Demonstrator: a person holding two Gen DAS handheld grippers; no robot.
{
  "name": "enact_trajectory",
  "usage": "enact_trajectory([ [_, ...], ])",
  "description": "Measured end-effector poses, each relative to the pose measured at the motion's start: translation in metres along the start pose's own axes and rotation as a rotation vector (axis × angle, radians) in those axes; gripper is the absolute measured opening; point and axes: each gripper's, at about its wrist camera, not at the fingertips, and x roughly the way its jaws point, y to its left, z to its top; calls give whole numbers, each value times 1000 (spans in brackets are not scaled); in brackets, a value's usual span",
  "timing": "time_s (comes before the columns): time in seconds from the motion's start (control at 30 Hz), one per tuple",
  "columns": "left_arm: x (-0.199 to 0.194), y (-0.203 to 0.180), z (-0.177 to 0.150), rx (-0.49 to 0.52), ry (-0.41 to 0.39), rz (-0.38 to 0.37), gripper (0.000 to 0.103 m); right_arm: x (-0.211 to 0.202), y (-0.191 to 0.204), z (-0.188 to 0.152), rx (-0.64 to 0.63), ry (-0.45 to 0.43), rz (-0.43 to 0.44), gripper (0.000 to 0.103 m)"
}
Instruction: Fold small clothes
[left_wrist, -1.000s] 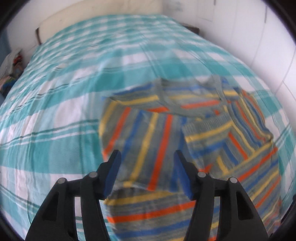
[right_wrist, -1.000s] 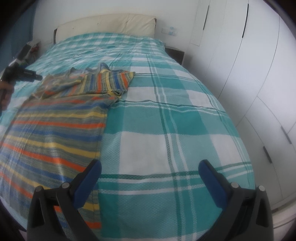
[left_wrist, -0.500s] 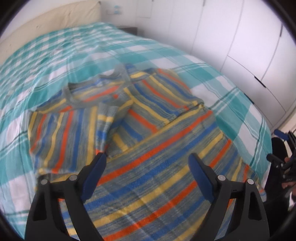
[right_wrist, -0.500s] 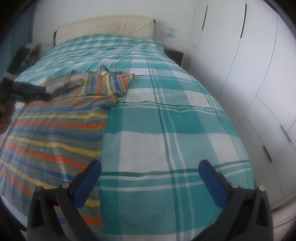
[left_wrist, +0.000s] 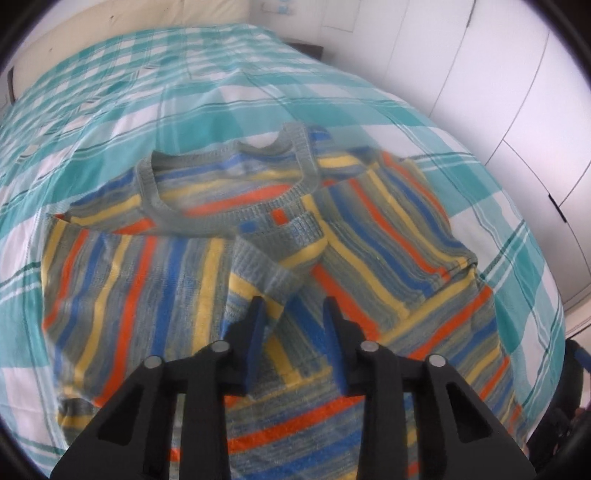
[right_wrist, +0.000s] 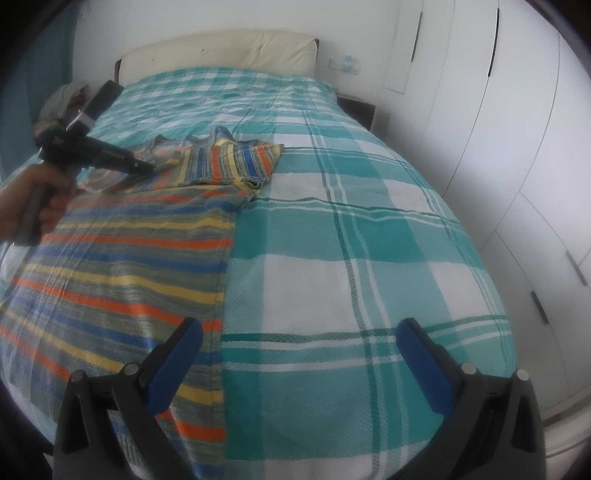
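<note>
A striped sweater (left_wrist: 207, 280) lies flat on a bed (right_wrist: 369, 236) covered with a teal and white plaid blanket. Its body runs toward the foot of the bed, the neck opening toward the headboard (right_wrist: 221, 51). Both sleeves are folded in across the chest, and their ribbed cuffs meet near the middle, just below the collar.

The left gripper (left_wrist: 293, 314) hangs over that meeting point, angled steeply down. Its jaws are closing, with a narrow gap left between the blue pads and a bit of the sleeve fabric showing between them (whether the pads already touch the knit cannot be told from the blurred left wrist view). In the right wrist view a hand (right_wrist: 35, 206) holds this tool by its handle at the left edge, its tip over the folded sleeves.

The right gripper (right_wrist: 299, 328) hovers near the foot of the bed, jaws spread wide and holding nothing. Its left finger sits above the sweater's hem edge, its right finger above bare blanket.

White wardrobe doors (right_wrist: 517, 110) line the wall beside the bed.
</note>
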Motion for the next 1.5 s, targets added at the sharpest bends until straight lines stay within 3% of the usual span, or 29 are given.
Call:
enact_trajectory([
  [0.03, 0, 0, 0, -8, -6, 1, 7, 1, -1, -2, 1, 5, -2, 103],
  [0.07, -4, 0, -1, -19, -19, -18, 4, 2, -3, -4, 2, 11, -3, 103],
  [0.23, -20, -22, -12, 63, -48, -92, 4, 7, -11, -10, 21, 31, -11, 103],
  [0.3, -25, -29, -16, 88, -60, -81, 8, 8, -12, -10, 24, 33, -10, 103],
  [0.33, -27, -31, -16, 93, -67, -46, 17, 8, -12, -9, 24, 31, -11, 103],
  [0.37, -28, -30, -15, 95, -75, -18, 37, 8, -12, -8, 24, 28, -12, 103],
  [0.4, -28, -29, -14, 97, -86, 7, 45, 7, -12, -7, 26, 25, -11, 103],
  [0.53, -17, -19, -4, 81, -66, 65, 47, 5, -8, -5, 22, 18, 0, 103],
  [0.6, -7, -15, 0, 76, -43, 96, 44, 5, -5, -5, 16, 17, 2, 103],
  [0.77, 9, -5, 4, 33, -15, 103, 6, 6, -5, -7, 14, 22, 5, 103],
  [0.87, -12, -7, 0, 7, -86, 33, 5, 6, -7, -9, 16, 25, -1, 103],
  [0.93, -26, -18, -8, 48, -113, -6, 5, 6, -10, -10, 23, 26, -7, 103],
  [1.03, -28, -35, -21, 113, -64, -83, 5, 9, -13, -11, 32, 33, -8, 103],
  [1.1, -13, -42, -29, 136, 33, -95, 13, 12, -12, -10, 28, 37, -10, 103],
  [1.17, -10, -43, -37, 126, 60, -68, 36, 12, -11, -8, 29, 39, -2, 103],
  [1.2, -16, -42, -40, 101, 50, -58, 44, 10, -10, -6, 34, 33, 4, 103],
  [1.27, -38, -40, -47, 32, -1, -46, 78, 4, -10, -3, 42, 12, 9, 103],
  [1.33, -65, -42, -56, -9, -67, 6, 92, -1, -11, 0, 42, -4, 6, 103],
  [1.43, -104, -49, -70, -45, -144, 148, 96, -2, -11, 2, 33, -1, 2, 103],
  [1.5, -123, -52, -81, -73, -170, 204, 96, -3, -11, 4, 23, 0, -2, 103],
])
